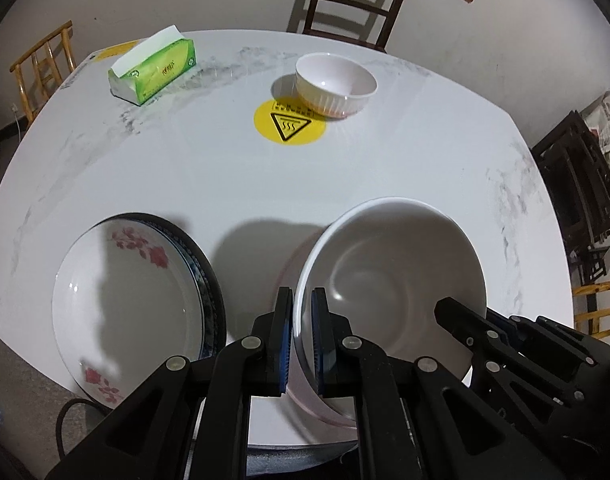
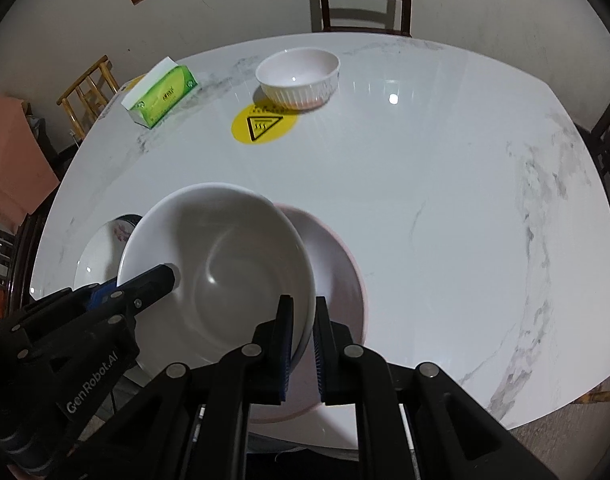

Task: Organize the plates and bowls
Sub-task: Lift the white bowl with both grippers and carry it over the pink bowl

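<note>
Bowl [image 1: 389, 280] hangs clenched by its rim in both your claws, left [image 1: 303, 344] and right [image 2: 303, 344], above the pinkish bowl [image 2: 337, 272]; next, lower it squarely in.

The side of the left gripper [image 2: 105, 300], as the right wrist view shows it, carries the white lettering "GenRobot.AI". A round yellow sticker [image 1: 289, 122] on the desk [image 1: 385, 168] bears a black triangle with three wavy lines, a hot-surface warning sign; the small line of print above it is too fine to read. The green tissue pack [image 1: 153, 70] has printing and round logos that are not legible.
</note>
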Demonstrator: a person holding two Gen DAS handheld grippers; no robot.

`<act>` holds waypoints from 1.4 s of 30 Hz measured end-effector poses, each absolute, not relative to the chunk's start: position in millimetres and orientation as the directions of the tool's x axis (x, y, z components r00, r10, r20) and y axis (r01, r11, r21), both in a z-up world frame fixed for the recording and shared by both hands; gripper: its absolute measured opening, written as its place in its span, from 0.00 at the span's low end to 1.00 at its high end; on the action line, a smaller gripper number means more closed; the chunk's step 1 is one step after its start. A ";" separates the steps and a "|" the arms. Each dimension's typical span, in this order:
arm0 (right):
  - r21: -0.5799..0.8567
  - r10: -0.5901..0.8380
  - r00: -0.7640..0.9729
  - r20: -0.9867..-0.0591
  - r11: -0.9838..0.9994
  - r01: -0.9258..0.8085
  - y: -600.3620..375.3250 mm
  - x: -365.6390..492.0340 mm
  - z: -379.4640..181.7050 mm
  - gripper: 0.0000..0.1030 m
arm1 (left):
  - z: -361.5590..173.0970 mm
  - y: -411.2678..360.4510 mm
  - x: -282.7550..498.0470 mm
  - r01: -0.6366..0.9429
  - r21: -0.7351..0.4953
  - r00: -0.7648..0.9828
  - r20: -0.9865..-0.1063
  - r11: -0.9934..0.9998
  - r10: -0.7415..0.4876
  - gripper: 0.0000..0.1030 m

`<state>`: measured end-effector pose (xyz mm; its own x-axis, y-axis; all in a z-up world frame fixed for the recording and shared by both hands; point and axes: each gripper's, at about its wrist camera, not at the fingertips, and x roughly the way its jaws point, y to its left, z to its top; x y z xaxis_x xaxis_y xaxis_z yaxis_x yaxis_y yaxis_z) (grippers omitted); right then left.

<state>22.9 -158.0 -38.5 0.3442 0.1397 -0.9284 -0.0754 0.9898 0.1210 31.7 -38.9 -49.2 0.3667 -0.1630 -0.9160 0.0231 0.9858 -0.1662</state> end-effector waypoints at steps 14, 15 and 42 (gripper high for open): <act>0.126 0.139 0.292 -0.946 0.990 -0.064 -162.0 25.8 -60.6 0.10 | -73.5 -48.3 32.7 0.032 -0.120 0.322 -0.939 0.992 -0.124 0.06; 0.126 0.139 0.288 -0.947 0.990 -0.061 -162.0 26.8 -61.9 0.10 | -74.4 -49.5 33.2 0.034 -0.117 0.320 -0.939 0.993 -0.122 0.06; 0.107 0.115 0.261 -0.959 0.993 -0.044 -159.0 38.3 -72.2 0.12 | -84.7 -51.7 38.4 0.038 -0.110 0.311 -0.943 0.993 -0.116 0.07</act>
<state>38.3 -159.0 -72.2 0.2608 0.1148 -0.9586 -0.0439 0.9933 0.1071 38.4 -51.7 -84.7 0.3105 -0.1161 -0.9434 0.0380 0.9932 -0.1098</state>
